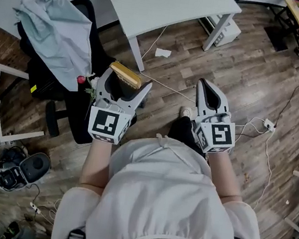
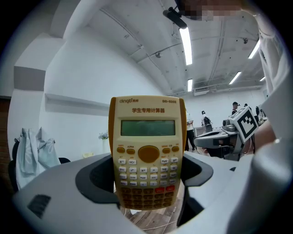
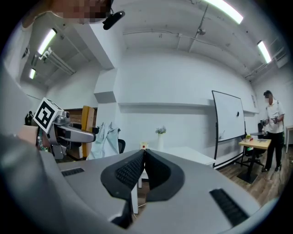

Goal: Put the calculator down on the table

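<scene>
Left gripper view, calc [image 2: 147,155] in L claw [image 2: 149,177]

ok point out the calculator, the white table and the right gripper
calculator [image 2: 147,128], left gripper view, on its display
white table [image 1: 172,5], head view, bare tabletop
right gripper [image 3: 144,151], right gripper view, where its shut fingertips meet

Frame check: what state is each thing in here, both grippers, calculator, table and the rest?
Left gripper: shut on the calculator.
Calculator: held in the air, screen blank.
Right gripper: shut, empty.
Table: calculator not yet on it.
Cloth: draped over the chair.
</scene>
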The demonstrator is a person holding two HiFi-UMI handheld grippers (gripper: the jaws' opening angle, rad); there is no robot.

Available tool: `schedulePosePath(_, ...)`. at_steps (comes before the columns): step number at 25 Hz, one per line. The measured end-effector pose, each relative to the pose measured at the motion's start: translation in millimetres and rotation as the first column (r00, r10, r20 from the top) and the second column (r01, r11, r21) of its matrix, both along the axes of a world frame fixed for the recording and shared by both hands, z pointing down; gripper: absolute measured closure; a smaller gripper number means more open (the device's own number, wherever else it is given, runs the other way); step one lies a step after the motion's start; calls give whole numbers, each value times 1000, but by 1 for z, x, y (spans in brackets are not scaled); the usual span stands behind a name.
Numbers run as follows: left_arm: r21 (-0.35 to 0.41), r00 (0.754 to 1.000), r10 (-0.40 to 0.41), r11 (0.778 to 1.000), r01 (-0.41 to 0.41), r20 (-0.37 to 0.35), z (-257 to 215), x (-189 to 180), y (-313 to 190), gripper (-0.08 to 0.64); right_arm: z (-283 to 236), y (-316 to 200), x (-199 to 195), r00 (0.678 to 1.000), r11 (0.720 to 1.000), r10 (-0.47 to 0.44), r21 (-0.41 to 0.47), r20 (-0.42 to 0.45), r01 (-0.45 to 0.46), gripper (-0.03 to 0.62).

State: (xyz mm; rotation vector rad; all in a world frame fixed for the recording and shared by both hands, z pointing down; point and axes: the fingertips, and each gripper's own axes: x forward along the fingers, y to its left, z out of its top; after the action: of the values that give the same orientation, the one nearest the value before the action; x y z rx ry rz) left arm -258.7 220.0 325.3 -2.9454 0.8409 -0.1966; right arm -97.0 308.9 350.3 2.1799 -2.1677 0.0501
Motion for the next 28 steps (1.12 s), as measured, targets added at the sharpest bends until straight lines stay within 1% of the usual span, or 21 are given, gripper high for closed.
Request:
schedulePosePath(5, -11, 996, -83, 996, 83, 21, -3, 63, -42, 147, -3, -57, 68, 995, 995, -99, -33, -21, 99, 588)
schedulePosePath(11, -14, 987, -160, 987, 160, -4, -14, 155, -80, 147, -15, -110, 159, 979, 980, -198, -39, -40, 197, 588)
schedulePosePath(15, -24, 978, -207, 978, 207, -9, -14, 200, -106, 147, -13, -142, 204, 968, 968, -245, -56, -45, 243, 588)
schedulePosePath(18, -43, 973, -232, 972, 231, 1, -9, 222, -122, 147, -9, -165, 228, 961, 961, -273, -68, -40, 270, 588)
schedulePosePath(21, -54, 966, -259, 964, 259, 16, -2, 235, -139, 147, -4, -189, 242, 952, 951, -303, -77, -33, 300, 588)
schedulePosePath(28, -83, 954, -298, 950, 301, 39, 18, 251, -196, 147, 13, -254, 256, 933, 930, -360, -97, -26, 356, 588)
